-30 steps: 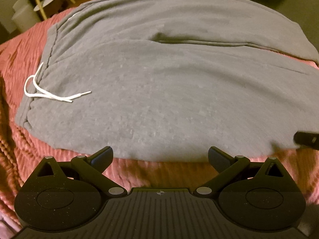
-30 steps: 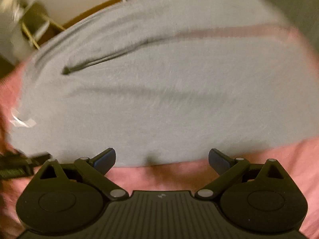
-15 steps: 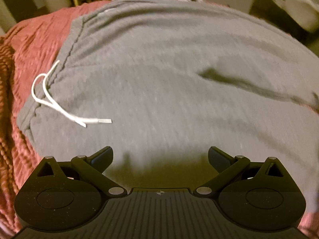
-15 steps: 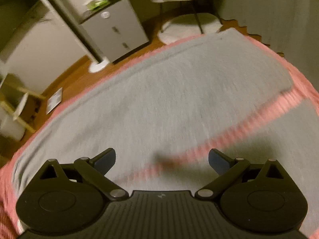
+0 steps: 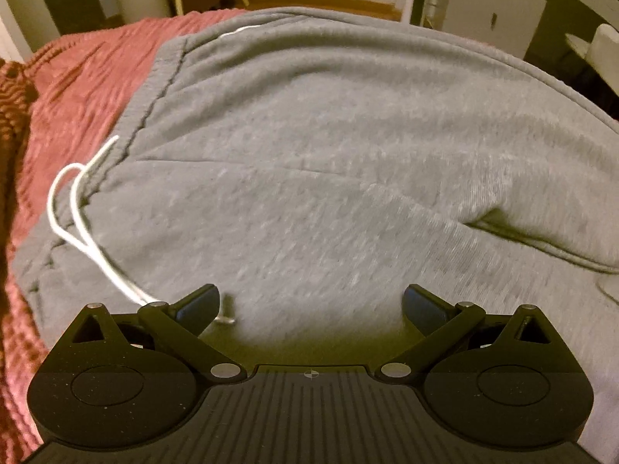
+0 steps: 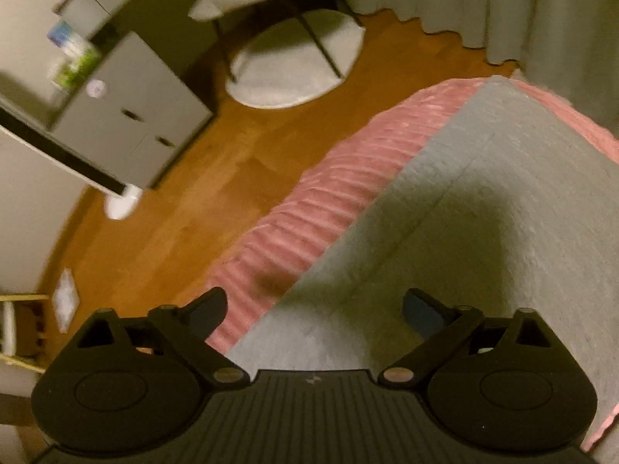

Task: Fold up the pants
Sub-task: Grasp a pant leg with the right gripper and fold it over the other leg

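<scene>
Grey sweatpants [image 5: 329, 178] lie spread on a pink ribbed bedspread [image 5: 85, 77]. In the left wrist view the waistband runs up the left side, with a white drawstring [image 5: 73, 216] looping over it. My left gripper [image 5: 309, 305] is open and empty, low over the upper part of the pants; the drawstring's end lies by its left finger. In the right wrist view a pant leg [image 6: 483, 201] runs toward the far edge of the bed. My right gripper [image 6: 313, 309] is open and empty over the edge of that leg.
The bedspread edge [image 6: 321, 208] drops to a wooden floor [image 6: 216, 178]. On the floor stand a grey cabinet [image 6: 127, 116], a chair on a round white rug [image 6: 294, 65], and grey curtains [image 6: 522, 7]. A shelf and a cabinet [image 5: 499, 15] stand beyond the bed.
My left gripper has moved forward over the pants toward the waistband. My right gripper has swung away to the leg end, near the bed's edge. Both stayed open.
</scene>
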`<action>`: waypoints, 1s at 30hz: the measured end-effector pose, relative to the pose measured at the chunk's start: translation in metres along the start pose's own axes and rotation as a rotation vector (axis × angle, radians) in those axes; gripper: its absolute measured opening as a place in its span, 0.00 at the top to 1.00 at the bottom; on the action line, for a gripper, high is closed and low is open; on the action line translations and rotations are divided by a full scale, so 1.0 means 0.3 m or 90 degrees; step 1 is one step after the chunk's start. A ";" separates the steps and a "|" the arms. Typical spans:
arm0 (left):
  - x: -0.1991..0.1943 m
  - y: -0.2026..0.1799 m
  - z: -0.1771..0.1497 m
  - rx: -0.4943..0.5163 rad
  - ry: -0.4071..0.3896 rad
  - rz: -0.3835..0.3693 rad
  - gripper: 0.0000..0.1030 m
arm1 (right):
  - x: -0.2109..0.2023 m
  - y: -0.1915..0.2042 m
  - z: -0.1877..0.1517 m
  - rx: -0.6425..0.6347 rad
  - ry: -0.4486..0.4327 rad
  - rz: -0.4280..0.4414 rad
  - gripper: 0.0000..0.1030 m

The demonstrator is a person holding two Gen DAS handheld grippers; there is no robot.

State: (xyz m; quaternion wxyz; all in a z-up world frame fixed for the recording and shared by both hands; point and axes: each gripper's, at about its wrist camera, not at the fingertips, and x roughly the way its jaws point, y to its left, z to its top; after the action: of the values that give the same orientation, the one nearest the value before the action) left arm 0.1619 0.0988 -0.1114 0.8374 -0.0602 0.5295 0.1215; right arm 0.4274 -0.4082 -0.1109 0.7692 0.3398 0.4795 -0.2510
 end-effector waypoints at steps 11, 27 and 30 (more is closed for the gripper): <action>-0.020 0.039 -0.011 -0.012 -0.003 0.016 0.00 | -0.062 -0.153 -0.033 -0.007 -0.038 0.067 0.96; -0.147 0.194 0.057 -0.100 -0.164 -0.121 0.00 | -0.503 -0.982 -0.844 -0.109 -0.003 0.098 0.97; -0.162 0.198 0.115 -0.119 -0.177 -0.164 0.00 | -0.549 -0.948 -0.814 -0.137 -0.062 0.079 0.94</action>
State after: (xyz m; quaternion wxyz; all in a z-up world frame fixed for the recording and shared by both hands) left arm 0.1562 0.1572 -0.0510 0.9017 -0.1874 0.3834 0.0687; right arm 0.0182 -0.3947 -0.1170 0.8377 0.2719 0.4435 -0.1663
